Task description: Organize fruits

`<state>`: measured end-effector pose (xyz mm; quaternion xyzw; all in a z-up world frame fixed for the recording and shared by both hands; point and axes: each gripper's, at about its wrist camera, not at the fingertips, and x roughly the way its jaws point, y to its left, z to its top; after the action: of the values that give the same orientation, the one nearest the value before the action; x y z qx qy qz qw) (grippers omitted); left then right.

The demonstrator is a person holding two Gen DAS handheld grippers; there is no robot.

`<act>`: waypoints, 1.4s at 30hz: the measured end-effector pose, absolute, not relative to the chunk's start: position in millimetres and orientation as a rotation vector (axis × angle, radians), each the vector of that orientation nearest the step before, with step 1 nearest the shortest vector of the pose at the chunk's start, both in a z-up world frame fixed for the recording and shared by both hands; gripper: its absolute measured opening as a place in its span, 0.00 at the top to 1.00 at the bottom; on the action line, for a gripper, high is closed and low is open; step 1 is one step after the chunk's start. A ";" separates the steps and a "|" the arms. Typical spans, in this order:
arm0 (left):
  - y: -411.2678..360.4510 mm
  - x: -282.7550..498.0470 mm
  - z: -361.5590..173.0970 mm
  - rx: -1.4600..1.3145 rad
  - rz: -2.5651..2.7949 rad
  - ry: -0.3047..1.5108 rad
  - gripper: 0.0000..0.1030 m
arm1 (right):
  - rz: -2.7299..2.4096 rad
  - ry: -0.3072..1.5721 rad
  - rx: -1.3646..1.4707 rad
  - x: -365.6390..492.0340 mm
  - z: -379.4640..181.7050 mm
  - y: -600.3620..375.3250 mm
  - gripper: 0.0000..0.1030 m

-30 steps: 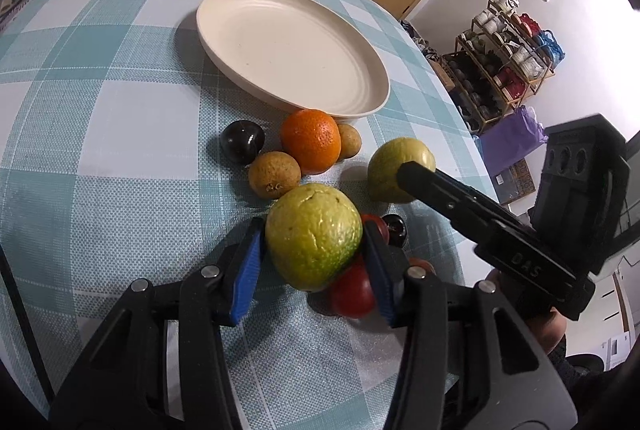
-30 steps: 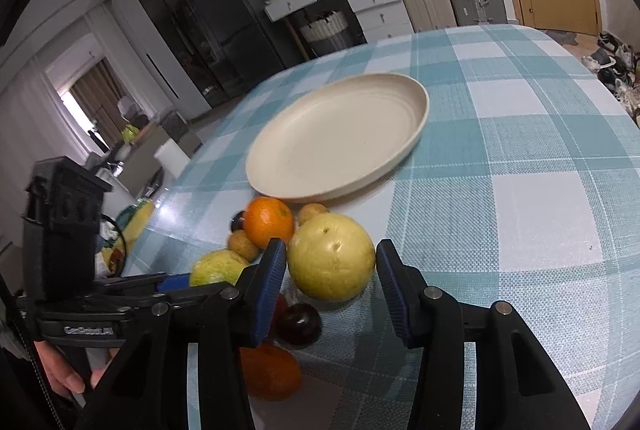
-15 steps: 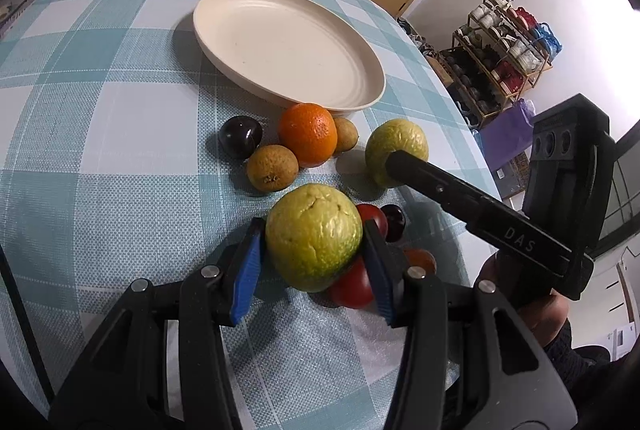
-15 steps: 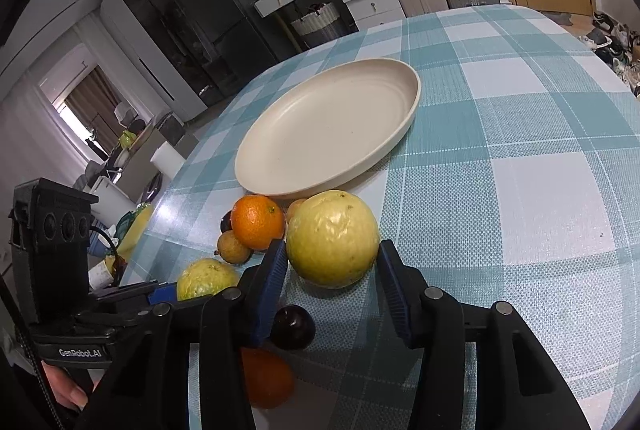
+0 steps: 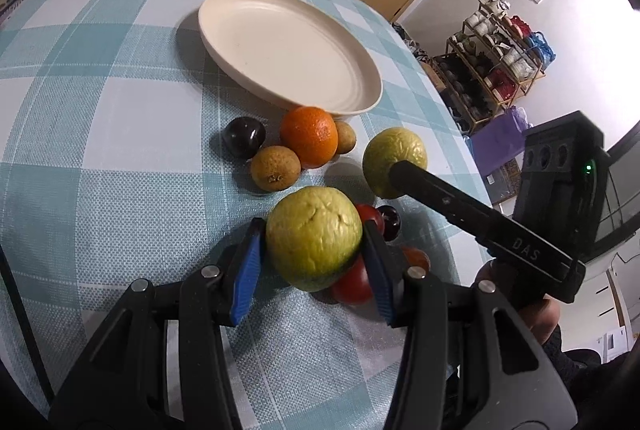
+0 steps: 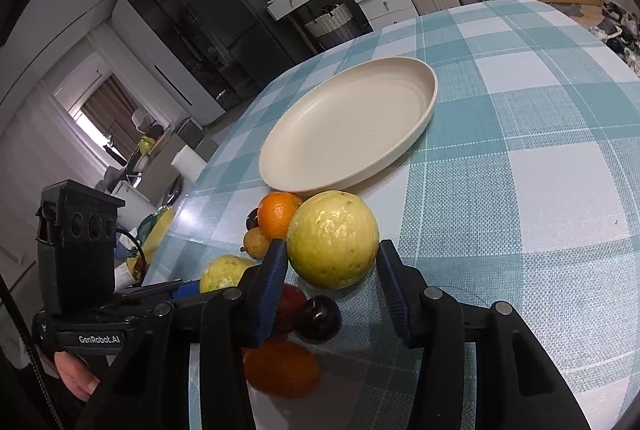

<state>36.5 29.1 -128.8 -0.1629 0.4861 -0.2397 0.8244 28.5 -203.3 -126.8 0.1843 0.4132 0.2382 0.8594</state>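
My left gripper (image 5: 314, 254) is shut on a green guava (image 5: 314, 236) and holds it just above the checked tablecloth. My right gripper (image 6: 332, 278) is shut on a yellow guava (image 6: 333, 238), lifted off the cloth; it also shows in the left wrist view (image 5: 394, 160). An empty cream plate (image 5: 288, 46) lies beyond, also in the right wrist view (image 6: 352, 130). Loose fruit lies between: an orange (image 5: 309, 135), a dark plum (image 5: 244, 138), two small brown fruits (image 5: 275, 167), a red tomato (image 5: 352, 284) and a dark cherry (image 5: 389, 224).
A second orange (image 6: 282, 368) and a dark plum (image 6: 318, 318) lie under my right gripper. The round table's edge (image 5: 448, 102) drops off to the right. Shelves, suitcases, drawers and a fridge stand around the room.
Both guavas have risen off the cloth in their grippers. The right gripper has carried its yellow guava up and toward the plate; the left has lifted slightly.
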 end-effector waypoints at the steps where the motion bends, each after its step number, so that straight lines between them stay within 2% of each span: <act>1: 29.7 35.9 -127.3 -0.345 -0.512 1.030 0.56 | 0.501 0.867 0.393 28.4 -126.9 -203.6 0.55; 13: 33.7 34.5 -123.8 -0.361 -0.541 1.028 0.57 | 0.516 0.836 0.406 28.1 -118.8 -204.7 0.55; 22: 45.7 44.8 -93.3 -0.369 -0.556 0.988 0.57 | 0.529 0.803 0.413 31.9 -104.8 -208.2 0.55; 34: 55.6 124.7 -56.0 -0.379 -0.547 0.979 0.57 | 0.550 0.781 0.435 71.3 -84.1 -213.6 0.55; 42: 45.8 194.6 -54.5 -0.390 -0.532 1.000 0.57 | 0.556 0.795 0.446 117.5 -78.8 -216.7 0.55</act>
<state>194.6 45.8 -54.5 -0.1835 0.4707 -0.2504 0.8259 117.5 -216.7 -78.8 0.2124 0.3788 0.2650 0.8609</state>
